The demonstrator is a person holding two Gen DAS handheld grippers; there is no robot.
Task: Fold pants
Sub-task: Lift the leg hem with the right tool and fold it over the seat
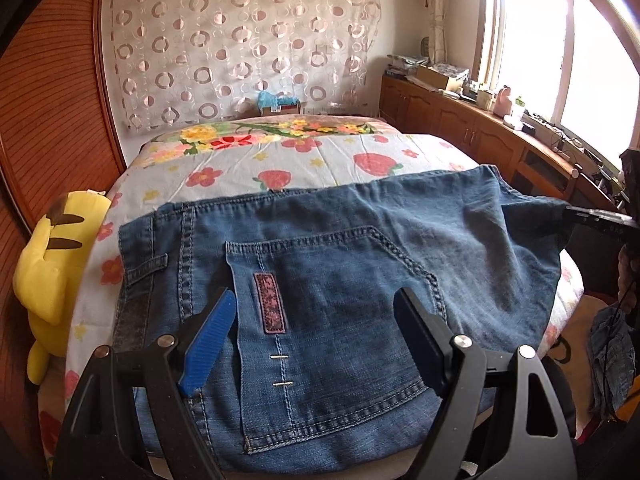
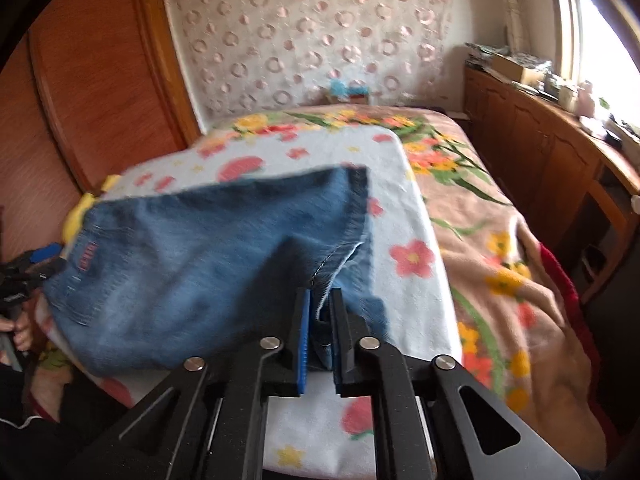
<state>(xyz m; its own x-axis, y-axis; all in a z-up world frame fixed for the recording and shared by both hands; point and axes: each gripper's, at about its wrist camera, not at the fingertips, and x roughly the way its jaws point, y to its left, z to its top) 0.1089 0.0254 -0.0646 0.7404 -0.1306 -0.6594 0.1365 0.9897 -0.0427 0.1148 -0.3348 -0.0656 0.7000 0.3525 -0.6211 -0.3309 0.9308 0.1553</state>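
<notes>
On the bed [image 1: 320, 152]: jeans [image 1: 320, 264] part-folded; right claw [image 2: 320, 316] pinches hem at 3 o'clock, left claw [image 1: 316, 320] wide, empty; further folds remain.

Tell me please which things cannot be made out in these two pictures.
- Pants: lower edge hidden behind the left tool, left wrist view.
- Pants hem: fabric motion-blurred beyond the right tool, right wrist view.
- Yellow plush toy: partly cut off by the lens edge.
- Items on the cabinet: too small to identify.

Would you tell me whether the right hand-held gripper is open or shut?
Shut: the right hand-held gripper pinches the jeans' edge between its pads.
</notes>
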